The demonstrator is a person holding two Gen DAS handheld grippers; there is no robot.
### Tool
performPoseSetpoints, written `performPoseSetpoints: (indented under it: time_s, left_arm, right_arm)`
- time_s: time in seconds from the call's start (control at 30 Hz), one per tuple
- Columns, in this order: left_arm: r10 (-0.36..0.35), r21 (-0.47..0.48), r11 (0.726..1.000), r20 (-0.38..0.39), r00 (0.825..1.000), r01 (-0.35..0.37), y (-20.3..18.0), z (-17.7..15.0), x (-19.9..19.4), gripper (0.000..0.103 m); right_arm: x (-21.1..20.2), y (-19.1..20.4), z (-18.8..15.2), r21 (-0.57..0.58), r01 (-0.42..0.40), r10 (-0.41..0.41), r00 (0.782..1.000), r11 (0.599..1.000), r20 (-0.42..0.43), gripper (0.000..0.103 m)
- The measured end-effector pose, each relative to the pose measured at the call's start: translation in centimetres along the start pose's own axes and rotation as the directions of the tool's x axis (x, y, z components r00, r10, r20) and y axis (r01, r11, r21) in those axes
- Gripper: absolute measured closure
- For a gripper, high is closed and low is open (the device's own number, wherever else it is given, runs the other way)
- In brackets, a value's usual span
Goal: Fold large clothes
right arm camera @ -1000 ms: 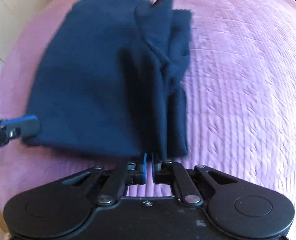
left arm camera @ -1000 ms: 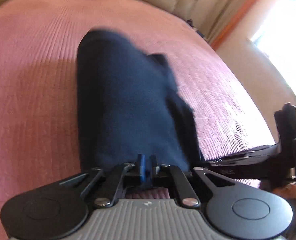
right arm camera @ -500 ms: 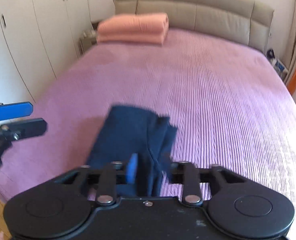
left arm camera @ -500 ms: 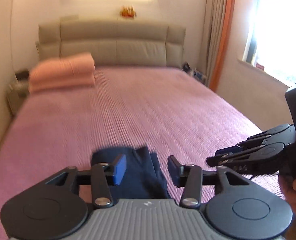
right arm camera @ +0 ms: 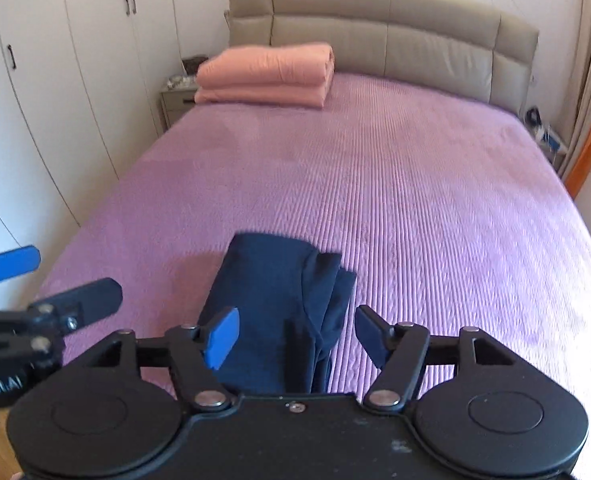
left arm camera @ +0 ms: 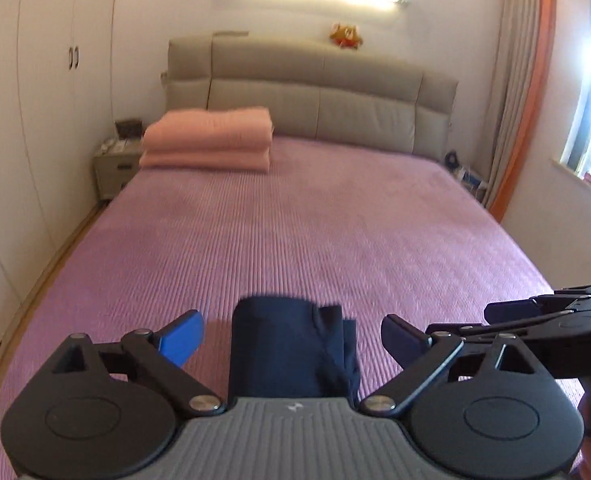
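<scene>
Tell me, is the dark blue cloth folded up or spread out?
Folded. The dark blue cloth lies as a narrow, layered bundle on the purple bed.

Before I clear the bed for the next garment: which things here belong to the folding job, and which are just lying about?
Part of the job:
- navy garment, folded, lying on the purple bedspread
- left gripper, jaws opening, nothing held
- right gripper, jaws opening, nothing held

Just lying about:
- pink folded blanket by the headboard
- plush toy
- nightstand
</scene>
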State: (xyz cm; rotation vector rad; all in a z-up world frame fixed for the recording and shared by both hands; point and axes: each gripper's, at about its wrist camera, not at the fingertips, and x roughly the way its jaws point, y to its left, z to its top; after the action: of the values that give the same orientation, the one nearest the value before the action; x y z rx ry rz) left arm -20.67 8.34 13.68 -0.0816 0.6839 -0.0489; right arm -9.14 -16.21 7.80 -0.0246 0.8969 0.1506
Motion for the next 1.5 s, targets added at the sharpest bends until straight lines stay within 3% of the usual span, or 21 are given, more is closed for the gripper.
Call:
performPoseSetpoints:
  time_s: [0.2,0.37,0.93,1.13,1.5]
  left_arm:
    - [-0.031,-0.031,0.999,-0.126,0.991,0.027,0.2,-1.0,2.8,0.006]
    - [-0.043,-0.03,0.999,-0.198,0.979,0.038,1.4,-1.1,4.8,0.006]
    - [-0.026,0.023,0.999,-0.286,0.958,0.034,5.3,1.1,10.6,0.008]
    - [-0.043,0.027,0.998,-0.298,0.954,0.054,5.8,1.0,11.1,0.008]
    - [-0.047,0.018,0.998,-0.298,0.953,0.055,6.2,0.8,10.8,0.008]
  right_arm:
    - [2.3,-0.5,-1.6,0.084,0.008,0.005,0.989,0.996,-0.149,0.026]
    - [2.6,-0.5,-1.5,0.105,0.05,-0.032,0.986,0.993,-0.165,0.026]
    - [5.5,-0.5,0.2,0.183,0.158,-0.115,0.967,0.97,-0.226,0.025]
    - [6.0,-0.5,-0.1,0.193,0.173,-0.12,0.959,0.966,-0.257,0.025]
    - [5.0,0.0,-0.3,0.155,0.174,-0.135,0.963,0.973,-0.233,0.025]
